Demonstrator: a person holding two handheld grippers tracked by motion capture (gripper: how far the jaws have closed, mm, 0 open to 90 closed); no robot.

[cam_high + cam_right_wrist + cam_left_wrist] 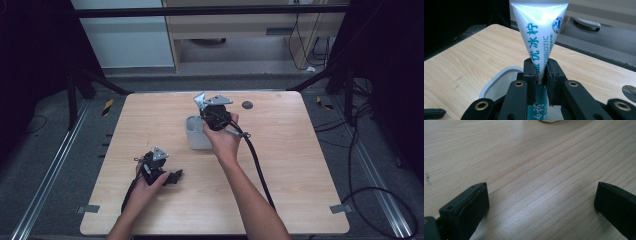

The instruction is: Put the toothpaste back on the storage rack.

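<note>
The right tool point(541, 75) pinches a white tube point(537, 30) with teal lettering, its flat sealed end widening upward, directly above the pale square container point(195, 135) on the tabletop point(290, 165). Nearer the person than that container, the left tool point(541, 202) rests spread wide, gripping nothing.

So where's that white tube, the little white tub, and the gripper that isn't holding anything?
white tube point(537, 27), right gripper view, on its printed flat body.
white tub point(194, 134), high view, on its near wall.
left gripper point(540, 202), left gripper view, midway between its open jaws.
</note>
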